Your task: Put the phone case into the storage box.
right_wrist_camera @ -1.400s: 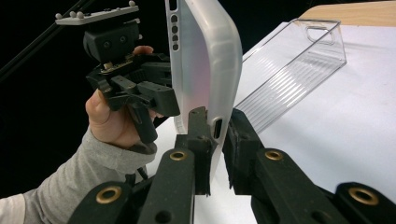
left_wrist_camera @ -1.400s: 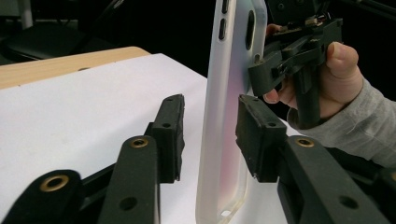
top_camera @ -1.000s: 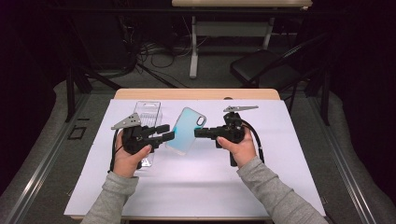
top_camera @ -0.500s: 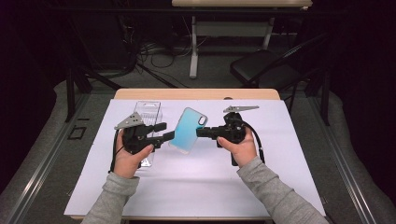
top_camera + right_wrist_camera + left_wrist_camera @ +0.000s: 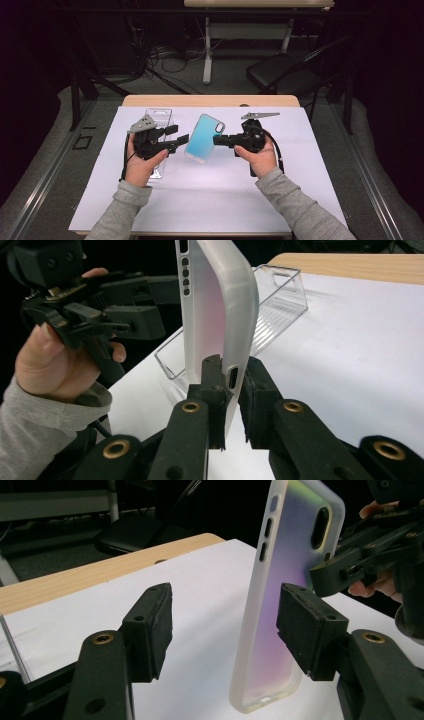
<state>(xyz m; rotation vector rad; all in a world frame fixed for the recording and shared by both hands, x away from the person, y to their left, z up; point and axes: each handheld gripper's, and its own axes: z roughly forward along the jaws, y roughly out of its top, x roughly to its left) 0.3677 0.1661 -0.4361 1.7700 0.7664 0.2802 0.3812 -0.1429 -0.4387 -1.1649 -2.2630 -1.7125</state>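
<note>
Case [image 5: 204, 138] — a phone case, held clear of the table [image 5: 310, 150] between the two grippers, just left of the right gripper [image 5: 218, 140] and just right of the left gripper [image 5: 181, 142]. Its long axis runs tilted in the high view, camera hole toward the far end; in both gripper views it stands nearly upright.

The right gripper clamps it on one long edge, jaws pinched narrow on the rim either side of a side slot. That hand carries it. The left gripper's jaws have just been opening and stand about half wide, with the case [image 5: 280, 605] between them; the right-hand pad [image 5: 307, 630] sits just beside its back, the other pad [image 5: 150, 625] well apart, and no pad presses as far as the frame shows. Likely a hand-over finished toward the right, or a regrip — I cannot tell which.

Looks: translucent frosted rim, back with a teal-to-pink sheen, oval camera hole, button slots along one side. Light and a bit flexible, I judge.

Behind the left gripper a clear tray [image 5: 159, 120] lies on the white table cover, apart from the case.
</note>
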